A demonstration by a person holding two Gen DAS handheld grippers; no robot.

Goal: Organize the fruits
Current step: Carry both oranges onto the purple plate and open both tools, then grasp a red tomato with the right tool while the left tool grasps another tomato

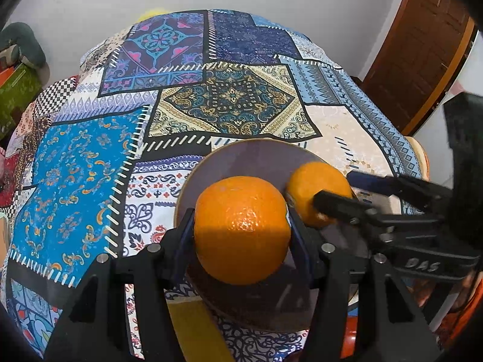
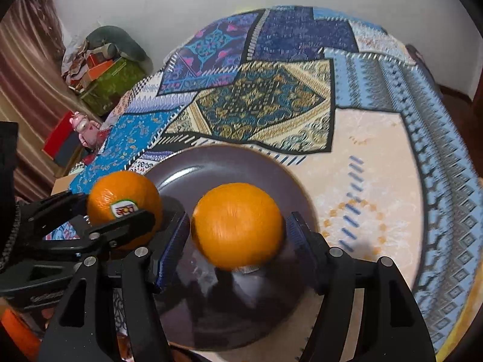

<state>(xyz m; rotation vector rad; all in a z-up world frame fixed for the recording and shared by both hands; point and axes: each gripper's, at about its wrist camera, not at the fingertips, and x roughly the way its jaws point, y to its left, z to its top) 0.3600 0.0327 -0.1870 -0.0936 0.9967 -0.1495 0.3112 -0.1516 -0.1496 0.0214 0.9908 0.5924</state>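
While both fruits were held above a single dark plate (image 2: 193, 169), the arrangement was recorded as follows.

Item one: stickered orange (image 2: 125, 202), clamped between the jaws of the left gripper (image 1: 241, 226), its sides pressed by both blue pads. It was kept clear of the plate surface, over the rim nearest that gripper; the shadow beneath it suggested it had not been set down.

Item two: plain orange (image 2: 237, 224), bracketed by the right gripper (image 2: 238, 229). The jaws were seen closed about it, with contact judged probable on both sides, though slight blur left the right-hand pad uncertain. It was positioned over the middle of the plate, seemingly raised just above the surface.

Item three: plate, dark purple-grey with a pale rim, laid on a patchwork tablecloth (image 1: 229, 99) of blue, cream and gold panels. It was judged to be the collecting place for the fruits, which would explain why both oranges were brought together there.

Differences between views were noted. A brand sticker on item one was shown only by the right wrist camera; from the left wrist camera that orange appeared unmarked. The full plate outline and its glossy highlight were given by the right view alone. A brown wooden door (image 1: 422, 45) was shown by the left view only; boxes and clutter (image 2: 102, 72) by the wall were seen far better from the right.
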